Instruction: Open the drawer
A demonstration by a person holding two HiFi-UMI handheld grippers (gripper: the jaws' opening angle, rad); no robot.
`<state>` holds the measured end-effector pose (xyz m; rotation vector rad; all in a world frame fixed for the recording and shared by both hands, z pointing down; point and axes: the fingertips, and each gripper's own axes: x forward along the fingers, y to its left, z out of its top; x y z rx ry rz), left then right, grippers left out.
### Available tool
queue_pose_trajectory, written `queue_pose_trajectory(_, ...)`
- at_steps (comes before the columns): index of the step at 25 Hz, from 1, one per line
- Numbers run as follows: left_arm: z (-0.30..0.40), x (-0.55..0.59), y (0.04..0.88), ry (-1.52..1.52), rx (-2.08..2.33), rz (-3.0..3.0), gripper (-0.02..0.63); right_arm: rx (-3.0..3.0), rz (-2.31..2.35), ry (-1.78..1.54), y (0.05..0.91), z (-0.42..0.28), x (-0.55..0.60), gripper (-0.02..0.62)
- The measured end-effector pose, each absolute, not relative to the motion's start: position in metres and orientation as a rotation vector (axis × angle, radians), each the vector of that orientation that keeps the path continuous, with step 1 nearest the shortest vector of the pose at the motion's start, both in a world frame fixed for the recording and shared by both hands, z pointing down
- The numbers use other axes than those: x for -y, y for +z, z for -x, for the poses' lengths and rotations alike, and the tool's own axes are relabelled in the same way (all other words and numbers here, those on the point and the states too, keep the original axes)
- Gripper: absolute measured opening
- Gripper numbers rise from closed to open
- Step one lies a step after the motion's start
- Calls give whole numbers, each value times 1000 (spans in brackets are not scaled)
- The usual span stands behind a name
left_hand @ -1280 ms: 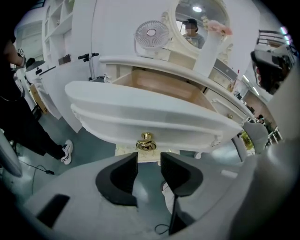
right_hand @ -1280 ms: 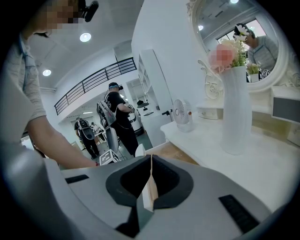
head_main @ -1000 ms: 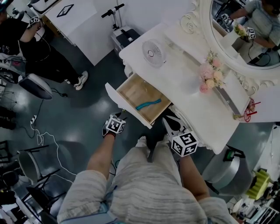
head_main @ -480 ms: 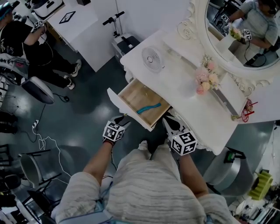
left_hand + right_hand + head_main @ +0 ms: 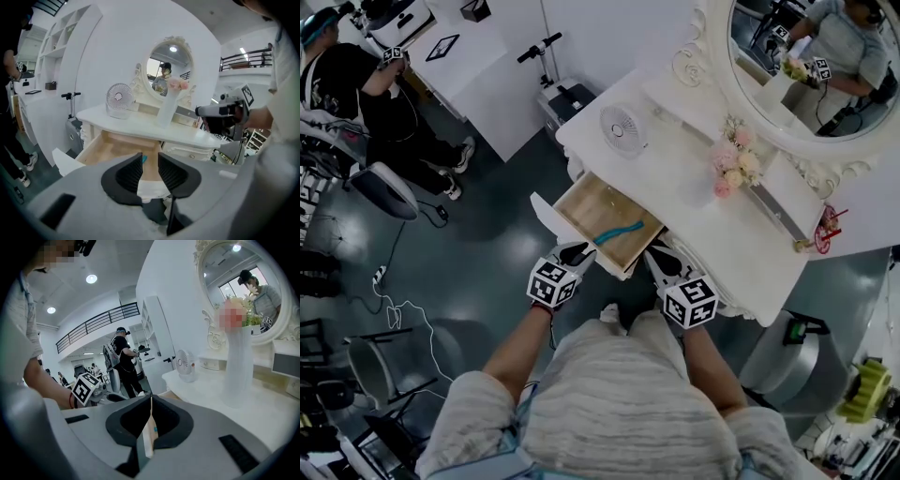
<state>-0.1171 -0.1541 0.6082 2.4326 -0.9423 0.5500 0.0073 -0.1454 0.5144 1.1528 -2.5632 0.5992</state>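
Note:
The white dressing table's wooden drawer stands pulled out, with a teal object lying inside; in the left gripper view the drawer shows just beyond the jaws. My left gripper hangs in the air before the drawer's white front panel. Its jaws have just been closing; a narrow gap remains and nothing is between them. My right gripper hovers at the drawer's right corner, with its jaws together and empty.
On the table top stand a small fan and a vase of pink flowers under an oval mirror. A person works at the upper left by a chair. A cable lies on the floor.
My left gripper has risen from below the drawer front toward its level, and its jaws have narrowed. The right gripper and the open drawer have stayed put.

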Motion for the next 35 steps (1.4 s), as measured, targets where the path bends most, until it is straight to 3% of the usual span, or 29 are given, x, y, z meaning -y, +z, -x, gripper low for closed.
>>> queue_pose_trajectory(6, 100, 151, 568, 453, 932, -2520, 38, 2572, -1161, 583, 507, -8, 138, 10)
queue_pose_trajectory(11, 91, 143, 535, 363, 934, -2581, 15, 2576, -1150, 574, 503, -9, 127, 10)
queue_pose_trajectory(35, 53, 100, 426, 44, 786, -2769, 14, 2661, -1153, 433, 440, -14, 104, 9)
